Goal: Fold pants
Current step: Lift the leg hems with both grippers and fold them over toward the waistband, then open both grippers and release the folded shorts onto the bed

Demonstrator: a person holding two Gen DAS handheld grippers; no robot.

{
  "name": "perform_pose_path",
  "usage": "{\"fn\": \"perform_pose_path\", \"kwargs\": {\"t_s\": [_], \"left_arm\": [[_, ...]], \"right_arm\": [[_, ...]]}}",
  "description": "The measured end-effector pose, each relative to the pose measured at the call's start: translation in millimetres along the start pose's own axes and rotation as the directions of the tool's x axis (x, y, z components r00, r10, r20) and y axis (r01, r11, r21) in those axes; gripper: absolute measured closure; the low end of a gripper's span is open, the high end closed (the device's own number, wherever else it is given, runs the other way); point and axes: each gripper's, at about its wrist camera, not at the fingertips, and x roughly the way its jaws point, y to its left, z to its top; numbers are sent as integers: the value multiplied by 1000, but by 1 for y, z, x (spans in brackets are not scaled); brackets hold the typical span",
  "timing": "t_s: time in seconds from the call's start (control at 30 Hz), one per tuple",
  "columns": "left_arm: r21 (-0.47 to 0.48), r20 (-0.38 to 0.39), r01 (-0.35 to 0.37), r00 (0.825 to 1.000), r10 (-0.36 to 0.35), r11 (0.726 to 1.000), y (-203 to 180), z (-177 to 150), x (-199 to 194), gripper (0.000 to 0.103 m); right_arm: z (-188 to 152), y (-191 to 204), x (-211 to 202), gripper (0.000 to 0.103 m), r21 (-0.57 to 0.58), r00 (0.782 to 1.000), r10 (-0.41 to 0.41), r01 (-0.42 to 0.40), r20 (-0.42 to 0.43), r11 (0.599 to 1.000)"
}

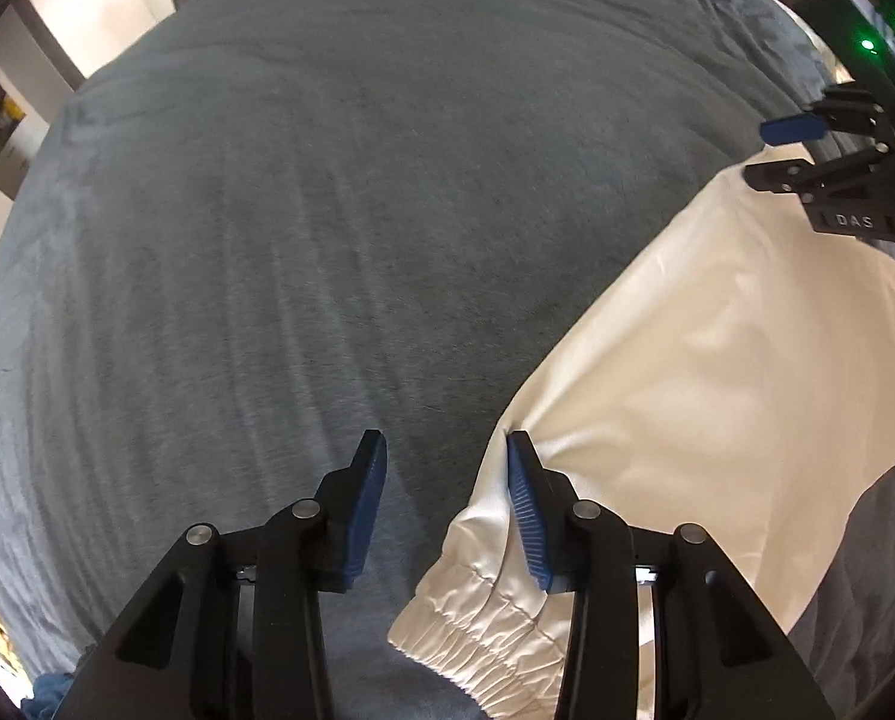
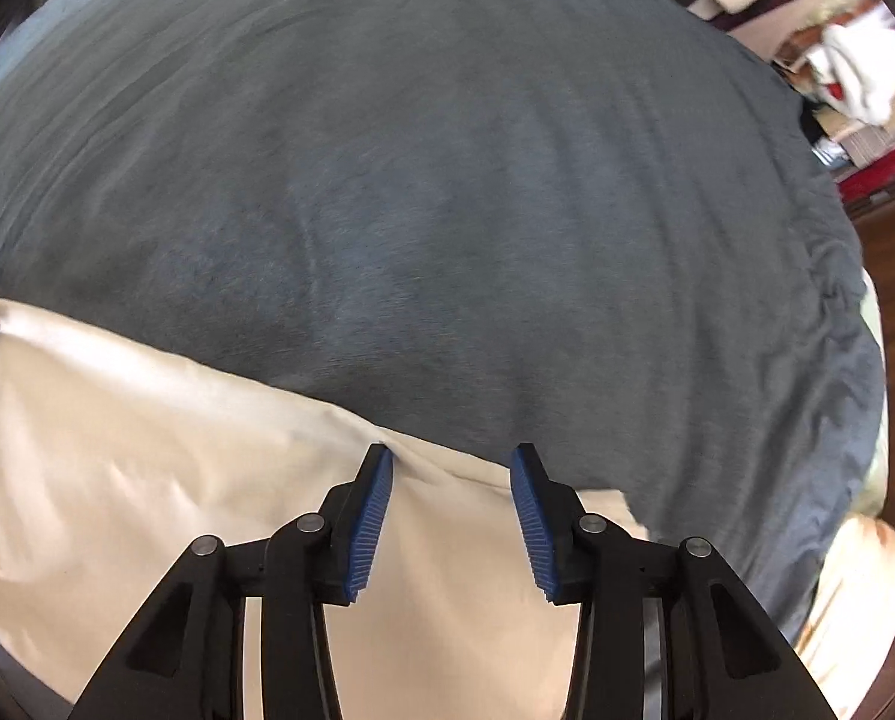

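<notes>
While the left gripper [image 1: 446,450] stood wide open and empty at the gathered waistband [image 1: 477,642], the cream pants [image 1: 717,372] sprawled lower right on the grey blanket [image 1: 327,210], looking light, limp, slippery; best pinched at hems. The right gripper [image 2: 451,468] gaped empty over their edge.

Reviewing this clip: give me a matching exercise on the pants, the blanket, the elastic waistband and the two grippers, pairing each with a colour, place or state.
Column one:
1. pants
2. blanket
3. elastic waistband
4. left gripper
5. right gripper

Column two:
A. grey-blue, spread over the bed
B. gathered and ruffled, at the end of the pants near the left gripper
C. cream, satiny, lying on the blanket
D. jaws open above cream fabric only
E. jaws open, one pad against the fabric edge, blanket between them

Pairs: 1-C, 2-A, 3-B, 4-E, 5-D
</notes>
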Motion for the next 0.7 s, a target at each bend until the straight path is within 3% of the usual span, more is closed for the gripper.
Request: {"fn": "perform_pose_path", "kwargs": {"t_s": [0.1, 0.2, 0.43, 0.53, 0.7], "left_arm": [[30, 55, -33, 998, 31, 999, 1, -3, -20, 60], [48, 86, -38, 996, 33, 998, 2, -7, -33, 52], [10, 127, -75, 989, 73, 997, 26, -16, -63, 52], [4, 155, -74, 985, 73, 997, 31, -25, -82, 52], [7, 251, -11, 968, 9, 1000, 12, -40, -125, 52]], "right_arm": [[-8, 0, -22, 62, 49, 999, -33, 31, 39, 998], [-18, 1, -47, 62, 90, 995, -32, 24, 90, 996], [-33, 9, -87, 62, 138, 986, -20, -4, 166, 990], [-40, 12, -98, 62, 165, 982, -26, -6, 189, 986], [-69, 3, -125, 62, 309, 966, 26, -108, 259, 945]]}}
